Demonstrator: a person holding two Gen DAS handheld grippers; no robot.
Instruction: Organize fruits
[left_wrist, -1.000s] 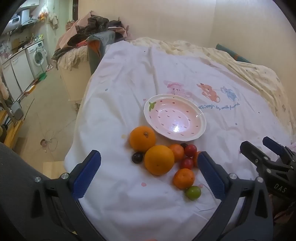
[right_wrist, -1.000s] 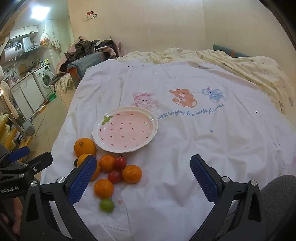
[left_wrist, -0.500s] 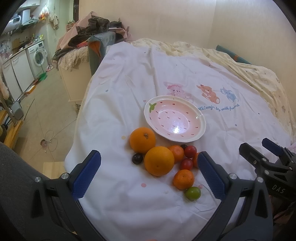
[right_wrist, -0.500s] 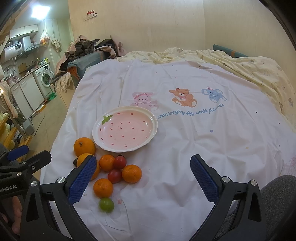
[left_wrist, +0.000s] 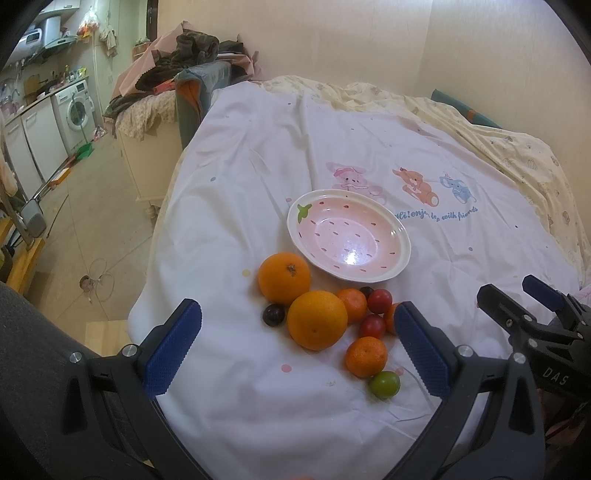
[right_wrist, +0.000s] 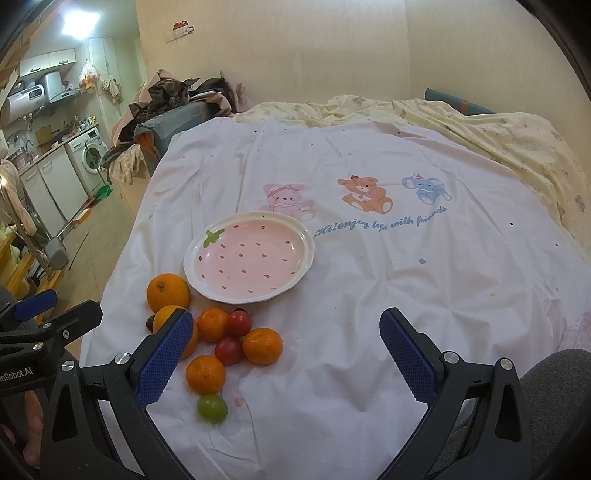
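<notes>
Left gripper (left_wrist: 297, 347): jaws spread, empty; fruit pile (left_wrist: 317, 319) lies between its fingers, mid-frame.
Right gripper (right_wrist: 286, 356): jaws spread, empty; fruit at lower left.

A bed covered by a white cartoon-print sheet (right_wrist: 369, 295) is carrying everything. A pink strawberry plate (right_wrist: 249, 256) is lying ahead-left of the right gripper (right_wrist: 286, 356), empty. Oranges, mandarins, red tomatoes, a dark plum and a green fruit (right_wrist: 211, 407) are clustering beside that gripper's left finger (right_wrist: 164, 356).

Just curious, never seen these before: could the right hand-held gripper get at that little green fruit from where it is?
Probably yes: the right hand-held gripper is open, and the green fruit lies uncovered at the pile's near edge.
</notes>
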